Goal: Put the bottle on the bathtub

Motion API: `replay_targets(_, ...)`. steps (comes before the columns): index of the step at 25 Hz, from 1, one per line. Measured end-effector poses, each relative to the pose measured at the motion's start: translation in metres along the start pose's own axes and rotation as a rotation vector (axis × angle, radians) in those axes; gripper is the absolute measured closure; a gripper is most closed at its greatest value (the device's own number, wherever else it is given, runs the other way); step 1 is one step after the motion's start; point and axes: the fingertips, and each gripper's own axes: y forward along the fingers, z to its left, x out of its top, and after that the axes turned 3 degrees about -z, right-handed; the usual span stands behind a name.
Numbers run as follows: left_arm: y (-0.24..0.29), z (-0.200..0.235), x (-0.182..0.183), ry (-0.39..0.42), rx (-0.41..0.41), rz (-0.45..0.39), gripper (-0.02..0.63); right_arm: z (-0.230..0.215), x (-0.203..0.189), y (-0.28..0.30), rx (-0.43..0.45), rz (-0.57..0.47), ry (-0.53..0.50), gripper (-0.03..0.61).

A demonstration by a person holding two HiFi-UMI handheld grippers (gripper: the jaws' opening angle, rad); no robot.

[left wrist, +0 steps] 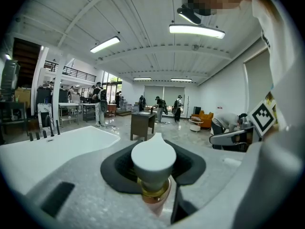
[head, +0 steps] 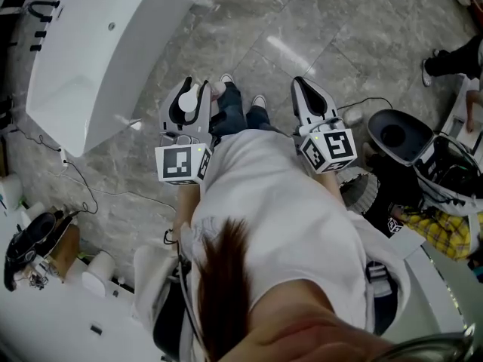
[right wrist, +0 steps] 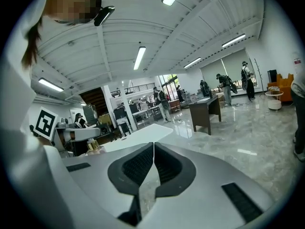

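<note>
My left gripper (head: 189,89) is shut on the bottle (head: 188,101), which shows a white teardrop cap. In the left gripper view the bottle (left wrist: 152,160) stands between the jaws, with a gold collar and a pinkish body under the cap. The white bathtub (head: 90,59) lies on the floor ahead and to the left, apart from both grippers; its rim (left wrist: 52,147) shows at the left. My right gripper (head: 308,89) is shut and holds nothing; its ribbed pads (right wrist: 143,163) touch each other. The bathtub (right wrist: 136,136) lies beyond them.
A black round seat-like fixture (head: 398,134) and a cable on the floor are at the right. Another person's shoe (head: 430,68) is at the upper right. White rolls (head: 96,271) and a black bag (head: 30,243) sit at the lower left. A dark desk (left wrist: 142,124) and several people stand further off.
</note>
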Motion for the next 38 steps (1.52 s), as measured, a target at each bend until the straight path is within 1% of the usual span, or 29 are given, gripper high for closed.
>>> replay_targets(2, 0.004, 0.013, 0.003, 0.006, -0.008, 0.001, 0.476, 0.005, 0.003, 0.012, -0.002, 0.003, 0.0, 0.565)
replay_targets(7, 0.041, 0.056, 0.003, 0.025, -0.02, 0.011, 0.474, 0.0, 0.008, 0.072, -0.014, 0.016, -0.01, 0.565)
replay_targets(13, 0.061, 0.101, 0.007, 0.036, -0.034, 0.003, 0.475, 0.014, 0.021, 0.121, -0.033, -0.008, -0.043, 0.564)
replay_targets(17, 0.057, 0.124, 0.015, 0.038, -0.046, -0.011, 0.475, 0.032, 0.03, 0.134, -0.05, -0.026, -0.054, 0.565)
replay_targets(22, 0.04, 0.135, 0.021, 0.034, -0.042, -0.013, 0.475, 0.056, 0.031, 0.128, -0.053, -0.031, -0.054, 0.565)
replay_targets(30, 0.095, 0.155, 0.013, -0.001, -0.039, 0.025, 0.474, 0.028, 0.032, 0.176, -0.052, 0.021, -0.04, 0.565)
replay_targets(38, 0.155, 0.162, 0.034, -0.02, -0.017, 0.03, 0.474, -0.009, 0.065, 0.222, -0.024, 0.042, -0.051, 0.565)
